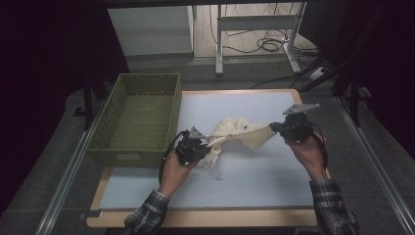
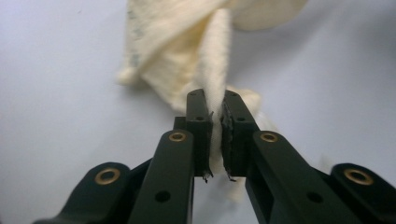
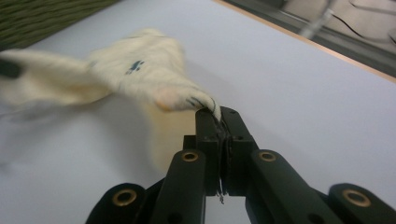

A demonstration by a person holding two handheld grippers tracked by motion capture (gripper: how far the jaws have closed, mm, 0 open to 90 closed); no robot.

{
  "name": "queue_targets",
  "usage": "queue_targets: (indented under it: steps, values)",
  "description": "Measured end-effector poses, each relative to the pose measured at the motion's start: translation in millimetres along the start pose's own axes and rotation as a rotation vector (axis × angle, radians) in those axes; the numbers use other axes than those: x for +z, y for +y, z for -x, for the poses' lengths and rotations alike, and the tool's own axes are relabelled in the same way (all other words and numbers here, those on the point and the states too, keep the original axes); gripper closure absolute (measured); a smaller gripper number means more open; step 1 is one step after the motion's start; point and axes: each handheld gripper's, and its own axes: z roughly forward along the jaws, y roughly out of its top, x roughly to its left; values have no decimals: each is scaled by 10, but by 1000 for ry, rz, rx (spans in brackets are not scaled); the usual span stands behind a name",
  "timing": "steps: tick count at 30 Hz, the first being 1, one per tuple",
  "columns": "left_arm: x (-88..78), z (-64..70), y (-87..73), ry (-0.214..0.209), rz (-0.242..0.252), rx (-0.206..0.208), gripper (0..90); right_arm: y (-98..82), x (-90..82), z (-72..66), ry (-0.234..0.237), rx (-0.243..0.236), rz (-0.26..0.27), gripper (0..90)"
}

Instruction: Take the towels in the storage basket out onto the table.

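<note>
Left gripper (image 2: 215, 126) jaws pinching cream cloth (image 1: 240, 133), right gripper (image 3: 223, 123) jaws clamped on its other end

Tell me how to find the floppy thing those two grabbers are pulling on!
Start at the pale blue table mat, right of the olive-green woven plastic basket. The cream knitted cloth with small dark marks hangs stretched between both grippers' jaws. It is the only soft thing there.
</note>
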Motion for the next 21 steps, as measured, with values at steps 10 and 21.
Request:
queue_targets:
  steps: [10,21]
  values:
    - [167,-120,-90,37,-41,-23,557,-353,247,245,52,146,-77,706]
    - [30,-5,-89,-40,-27,-5,402,-489,405,-81,114,22,-108,644]
